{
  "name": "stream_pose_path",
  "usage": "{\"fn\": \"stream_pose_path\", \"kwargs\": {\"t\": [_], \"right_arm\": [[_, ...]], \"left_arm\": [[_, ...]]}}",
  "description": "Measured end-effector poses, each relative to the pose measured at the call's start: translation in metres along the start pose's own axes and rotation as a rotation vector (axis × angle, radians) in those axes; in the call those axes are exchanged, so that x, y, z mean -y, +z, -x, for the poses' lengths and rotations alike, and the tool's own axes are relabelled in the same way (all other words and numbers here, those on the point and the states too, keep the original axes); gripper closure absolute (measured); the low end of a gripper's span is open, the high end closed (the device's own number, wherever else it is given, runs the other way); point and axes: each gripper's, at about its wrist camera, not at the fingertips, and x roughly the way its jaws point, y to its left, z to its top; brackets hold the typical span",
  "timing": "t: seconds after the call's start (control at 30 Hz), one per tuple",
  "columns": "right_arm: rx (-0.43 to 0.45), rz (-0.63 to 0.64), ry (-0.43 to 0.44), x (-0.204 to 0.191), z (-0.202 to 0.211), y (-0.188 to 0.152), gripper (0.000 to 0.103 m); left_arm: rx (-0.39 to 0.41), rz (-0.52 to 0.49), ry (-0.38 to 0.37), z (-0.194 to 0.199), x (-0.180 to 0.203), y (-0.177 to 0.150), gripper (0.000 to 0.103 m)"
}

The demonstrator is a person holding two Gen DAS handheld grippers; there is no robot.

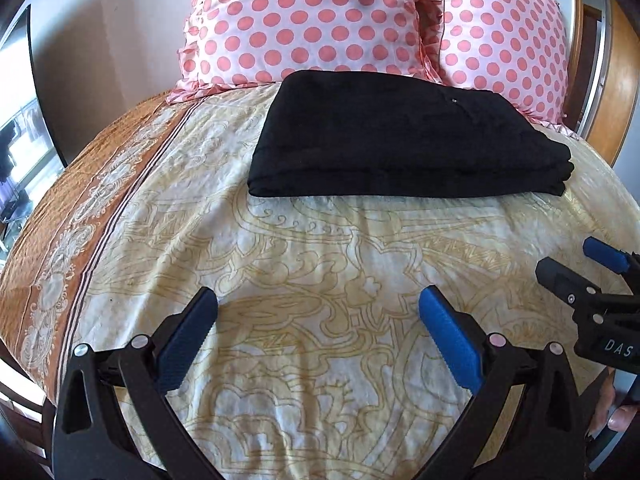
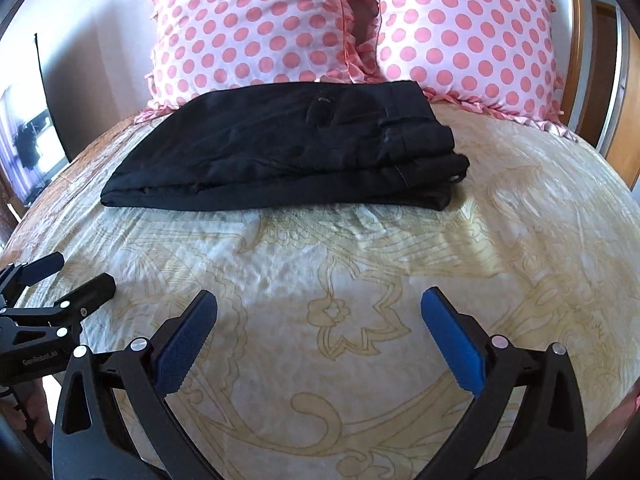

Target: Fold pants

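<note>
Cream bedspread (image 1: 304, 240) with a gold scroll print covers the bed, an orange patterned border running down its left side. Nearest the cameras, the left gripper (image 1: 318, 308) hangs over bare cloth with its jaws spread wide and nothing between the blue pads; the right gripper (image 2: 319, 310) matches it, jaws wide apart and empty. Each shows at the edge of the other's view, and there white lettering reads "DAS" on the right one and "GenRobot.AI" on the left.

Straight ahead of both, well apart from the jaws, lie the black pants (image 2: 288, 152), already folded into a thick flat stack. Their long axis runs left to right across the bed. Neither gripper looks clearly nearer. The fold seems finished, so little remains beyond perhaps squaring the stack.

Behind the pants stand two pink polka-dot pillows (image 1: 312, 20).
</note>
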Motion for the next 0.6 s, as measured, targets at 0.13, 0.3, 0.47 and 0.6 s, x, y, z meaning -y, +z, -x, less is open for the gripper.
{"fn": "stream_pose_path", "kwargs": {"t": [0.13,0.3,0.47,0.6], "right_arm": [[0.001,0.027,-0.023,-0.0053,0.0008,-0.0035,0.001],[0.005,0.026,-0.027,-0.0050,0.0011,-0.0052,0.001],[0.007,0.023,-0.032,-0.0047,0.0015,-0.0055,0.001],[0.008,0.023,-0.033,-0.0051,0.0016,-0.0054,0.001]], "left_arm": [[0.014,-0.003,-0.002,0.0003,-0.0005,-0.0012,0.002],[0.052,-0.006,-0.004,0.0015,-0.0004,-0.0060,0.002],[0.068,-0.006,-0.006,0.0016,-0.0005,-0.0071,0.002],[0.066,-0.007,-0.006,0.0014,-0.0006,-0.0070,0.002]]}}
